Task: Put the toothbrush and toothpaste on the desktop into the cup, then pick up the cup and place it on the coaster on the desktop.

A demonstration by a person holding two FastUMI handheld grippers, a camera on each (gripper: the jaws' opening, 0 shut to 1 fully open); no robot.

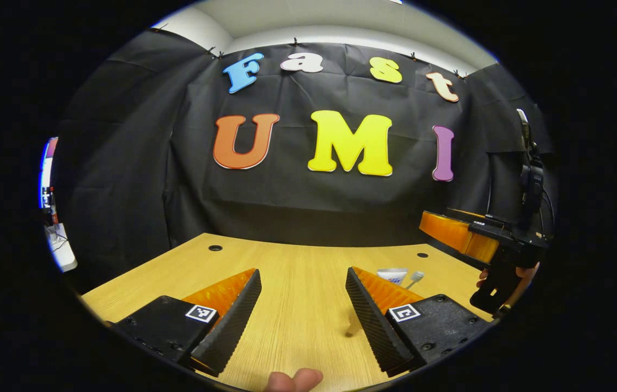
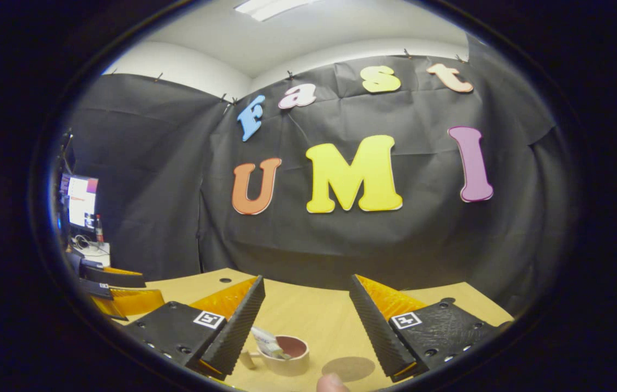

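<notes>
Left gripper view: the left gripper (image 1: 303, 305) hangs wide open over the light wooden desk (image 1: 297, 272), holding nothing. Past its right finger lie a white toothpaste tube (image 1: 392, 275) and a toothbrush (image 1: 415, 278).

Right gripper view: the right gripper (image 2: 306, 316) is wide open too. Below it, between its fingers, stands a pale cup (image 2: 286, 355) with something inside. A round brown coaster (image 2: 348, 368) lies just beside the cup.

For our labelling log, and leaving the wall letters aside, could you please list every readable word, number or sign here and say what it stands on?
No text can be read.
Toothpaste tube: print too small to read.
Monitor: too blurred to read.
Left claw, square marker: a black-and-white pattern, no words.
Right claw, square tag: also a pattern, no words.
</notes>
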